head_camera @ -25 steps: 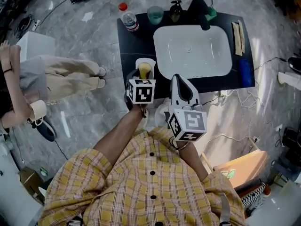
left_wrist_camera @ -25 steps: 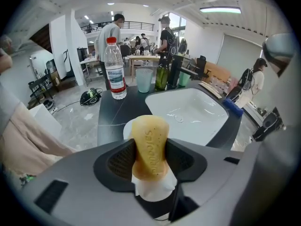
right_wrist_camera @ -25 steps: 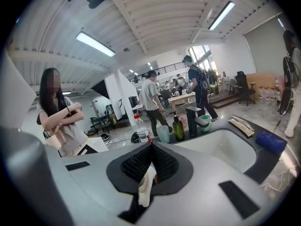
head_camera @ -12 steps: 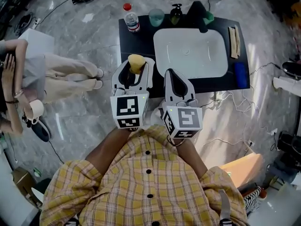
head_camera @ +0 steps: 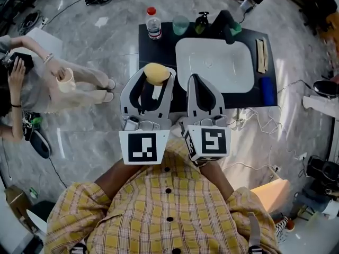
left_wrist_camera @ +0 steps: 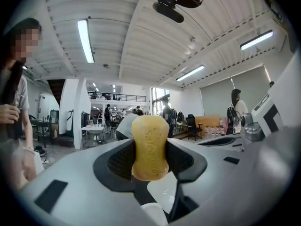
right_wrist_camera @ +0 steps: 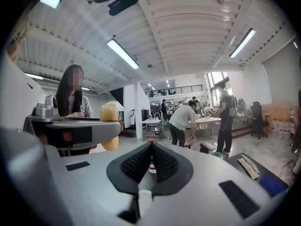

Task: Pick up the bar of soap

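A yellow bar of soap [head_camera: 157, 73] is clamped between the jaws of my left gripper [head_camera: 154, 82], lifted well above the black counter [head_camera: 158, 50]. In the left gripper view the soap [left_wrist_camera: 149, 148] stands upright between the black pads, aimed level across the room. My right gripper [head_camera: 201, 91] hangs beside the left one, jaws pressed together with nothing in them. From the right gripper view [right_wrist_camera: 150, 164] the soap [right_wrist_camera: 109, 125] shows at the left, in the other gripper.
The counter holds a white sink basin [head_camera: 214, 65], a red-capped water bottle [head_camera: 153, 24], a green cup [head_camera: 180, 25], a dark pump bottle [head_camera: 200, 21], a blue item [head_camera: 266, 90] and a beige strip [head_camera: 260, 55]. A seated person [head_camera: 42, 83] is at the left. Cables [head_camera: 265, 126] trail on the floor.
The left gripper has risen from the counter's front left with the soap in its jaws and tipped up to level. The right gripper rose slightly alongside it.
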